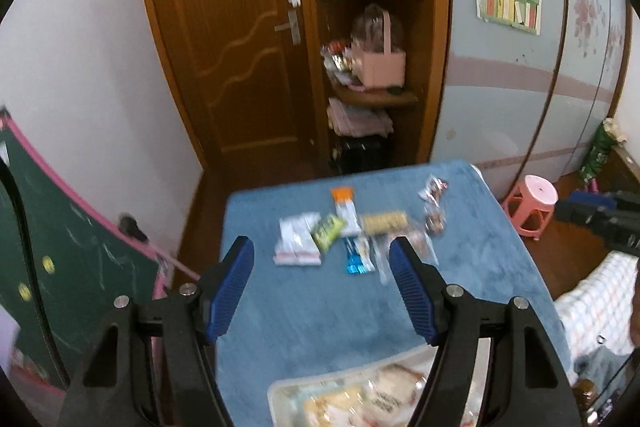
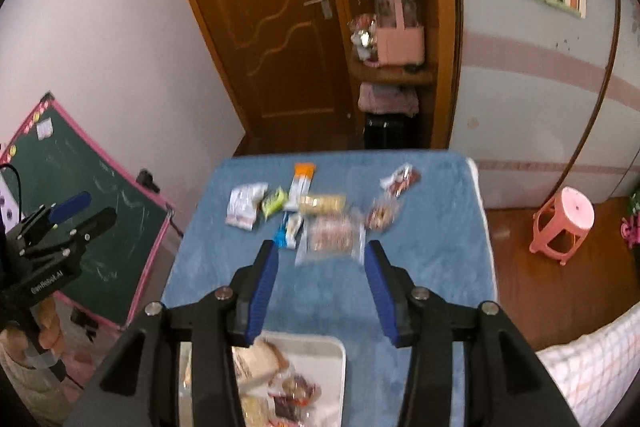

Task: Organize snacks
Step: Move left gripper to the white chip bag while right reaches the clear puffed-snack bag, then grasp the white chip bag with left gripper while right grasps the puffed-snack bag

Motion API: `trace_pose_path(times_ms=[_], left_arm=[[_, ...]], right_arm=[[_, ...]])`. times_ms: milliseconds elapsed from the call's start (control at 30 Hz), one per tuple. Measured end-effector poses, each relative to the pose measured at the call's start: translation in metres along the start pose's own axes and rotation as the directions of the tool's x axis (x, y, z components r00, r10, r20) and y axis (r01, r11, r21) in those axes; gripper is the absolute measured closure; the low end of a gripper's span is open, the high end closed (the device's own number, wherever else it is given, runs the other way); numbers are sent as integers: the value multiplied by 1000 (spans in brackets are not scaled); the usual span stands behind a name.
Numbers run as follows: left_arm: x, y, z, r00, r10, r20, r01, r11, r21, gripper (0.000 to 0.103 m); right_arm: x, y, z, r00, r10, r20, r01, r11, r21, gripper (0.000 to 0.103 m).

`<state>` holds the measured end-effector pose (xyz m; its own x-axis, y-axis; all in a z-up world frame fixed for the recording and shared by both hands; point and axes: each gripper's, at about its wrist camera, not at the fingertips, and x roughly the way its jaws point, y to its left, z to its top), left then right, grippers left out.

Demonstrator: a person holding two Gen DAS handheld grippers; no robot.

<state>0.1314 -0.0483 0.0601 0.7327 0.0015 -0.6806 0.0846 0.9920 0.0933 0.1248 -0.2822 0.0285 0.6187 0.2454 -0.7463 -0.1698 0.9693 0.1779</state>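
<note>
You hold both tools above the table covered in blue plush cloth (image 1: 480,259), and neither one grips anything. Your left gripper (image 1: 322,255) has its blue ribbed pads spread wide, with only cloth and blurred packets showing between them. Your right gripper (image 2: 322,259) is spread just as wide, hanging above the near edge of the snack cluster.

The loose snacks lie toward the far half of the table. The right wrist view shows them more clearly: a white sachet with red print (image 2: 244,205) at the left, a small lime-green packet (image 2: 274,201) just beside it, an orange-topped white stick pack (image 2: 301,183) behind, a clear pack of pale yellow biscuits (image 2: 322,203), a blue-ended wrapper (image 2: 286,231), and a clear bag of brown round snacks (image 2: 332,237) lying between your right pads. Two more clear packets with reddish contents (image 2: 394,195) sit toward the far right.

The white rectangular tray (image 2: 332,351) at the near edge already holds several packets; the right view shows its far right corner and bare floor, while the left view catches only its blurred rim (image 1: 276,387).

Only the right view shows your left gripper from the side, raised left of the table in front of the pink-framed green chalkboard (image 2: 100,227). The pink plastic stool (image 2: 562,227) stands on the wooden floor, well apart to the right.
</note>
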Motion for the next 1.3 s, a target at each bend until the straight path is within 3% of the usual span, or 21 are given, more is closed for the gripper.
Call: trace_pose_path(times_ms=[267,500,600,767,1067,1200,1300], left_arm=[[46,15,65,997,41,-60,-40,999,25,31],[140,38,103,986,108,-129,-110,994,-5,28],[190,44,98,976,110,-187,-116,993,-22,28],[279,56,67,944,51,-327,-83,993,-85,28],[379,46,3,874,-1,-486,-51,994,-94,28],[406,47,-14,853,-37,-520,-31,992,-121,28],[422,48,-24,842,-62,-536,-23,988,-150,28]], right_arm=[[16,-1,76,999,-37,16,37,999,-21,56],[77,1,119,997,-75,13,75,996,-40,56],[122,1,122,998,-57,-38,56,998,-40,56],[210,8,105,985,-33,-168,24,998,-58,56],[333,29,43,920,-43,-390,-25,986,-168,56],[355,42,29,911,-62,-407,-45,968,-248,56],[363,51,27,923,-110,-368,-23,940,-341,54]])
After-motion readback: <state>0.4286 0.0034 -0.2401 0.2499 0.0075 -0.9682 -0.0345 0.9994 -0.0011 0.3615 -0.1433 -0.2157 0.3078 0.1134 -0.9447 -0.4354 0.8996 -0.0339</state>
